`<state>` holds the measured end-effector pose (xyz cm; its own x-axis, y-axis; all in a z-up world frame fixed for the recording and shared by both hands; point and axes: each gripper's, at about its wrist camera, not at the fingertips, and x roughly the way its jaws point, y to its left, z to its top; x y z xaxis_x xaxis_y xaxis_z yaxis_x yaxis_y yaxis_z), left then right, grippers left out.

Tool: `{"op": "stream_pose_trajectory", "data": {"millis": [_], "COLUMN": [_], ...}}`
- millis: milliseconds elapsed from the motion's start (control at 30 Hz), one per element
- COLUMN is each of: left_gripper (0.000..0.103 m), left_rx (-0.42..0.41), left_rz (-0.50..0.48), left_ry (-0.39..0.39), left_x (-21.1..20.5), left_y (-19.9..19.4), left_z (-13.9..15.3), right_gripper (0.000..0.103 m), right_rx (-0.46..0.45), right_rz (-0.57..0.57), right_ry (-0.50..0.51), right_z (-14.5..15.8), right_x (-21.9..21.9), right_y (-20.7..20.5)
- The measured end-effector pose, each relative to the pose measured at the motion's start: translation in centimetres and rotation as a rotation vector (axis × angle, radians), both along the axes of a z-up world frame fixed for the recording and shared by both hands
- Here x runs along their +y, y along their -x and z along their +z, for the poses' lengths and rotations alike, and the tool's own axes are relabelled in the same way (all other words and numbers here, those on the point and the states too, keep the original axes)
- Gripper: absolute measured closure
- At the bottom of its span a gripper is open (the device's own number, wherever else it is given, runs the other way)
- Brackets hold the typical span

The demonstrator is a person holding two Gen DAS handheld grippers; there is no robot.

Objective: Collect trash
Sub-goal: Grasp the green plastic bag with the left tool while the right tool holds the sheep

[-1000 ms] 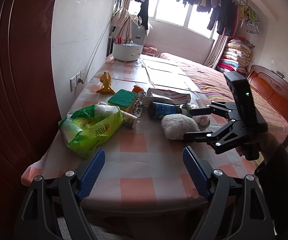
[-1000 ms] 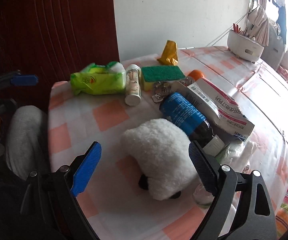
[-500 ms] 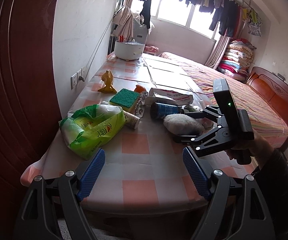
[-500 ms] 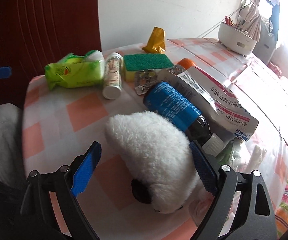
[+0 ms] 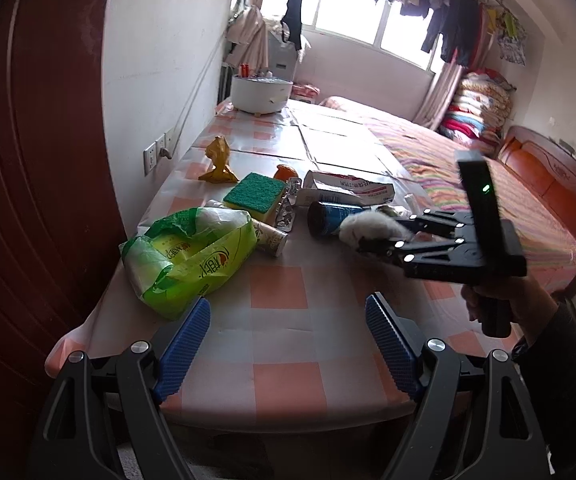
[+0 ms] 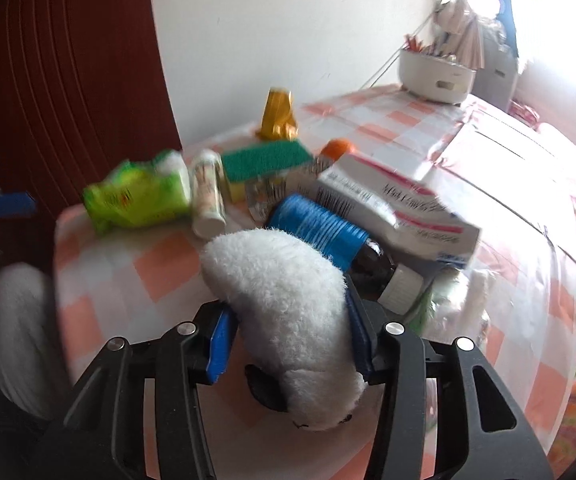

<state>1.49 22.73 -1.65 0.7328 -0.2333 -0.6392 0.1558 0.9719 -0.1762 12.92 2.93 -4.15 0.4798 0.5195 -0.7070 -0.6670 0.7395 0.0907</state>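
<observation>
A white plush toy (image 6: pixel 288 312) lies on the checked table (image 5: pixel 280 292). My right gripper (image 6: pixel 288 344) is shut on it, blue pads pressed into both its sides. In the left wrist view the right gripper (image 5: pixel 371 236) holds the plush (image 5: pixel 363 228) at mid table. My left gripper (image 5: pixel 288 332) is open and empty above the table's near edge. Behind the plush lie a blue-labelled bottle (image 6: pixel 327 236), a white carton (image 6: pixel 399 208), a green sponge (image 6: pixel 268 160), a small tube (image 6: pixel 208 200) and a green plastic bag (image 6: pixel 140 196).
A yellow wrapper (image 5: pixel 218 162) and an orange fruit (image 5: pixel 286 172) lie farther back. A white pot (image 5: pixel 260 94) stands at the far end by the wall. A dark red door (image 5: pixel 28 200) is to the left, a bed (image 5: pixel 487 200) to the right.
My right gripper has moved in over the plush toy and shut on it. My left gripper has stayed open near the table's front edge.
</observation>
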Motion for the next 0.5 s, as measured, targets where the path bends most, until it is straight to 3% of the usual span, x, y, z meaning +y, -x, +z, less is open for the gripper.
{"op": "stream_pose_trajectory", "data": {"millis": [267,400,500], "left_gripper": [0.025,0.025,0.025], "left_rx": [0.024,0.064,0.106], "left_rz": [0.015,-0.010,-0.010], "left_ry": [-0.138,-0.274,-0.417], "left_x": [0.1,-0.5,-1.3], "left_y": [-2.9,-5.1,-6.9], "left_z": [0.2,-0.7,-2.2], "right_gripper": [0.056,0.056,0.056], "right_rx": [-0.052,-0.066,-0.065], "right_rz": [-0.028,-0.024,-0.024], "right_ry": [-0.266,-0.329,-0.353], "right_z": [5.0,5.9,6.2], "right_x": [-3.1,-3.8,-4.2], "right_y": [4.6,6.3,7.0]}}
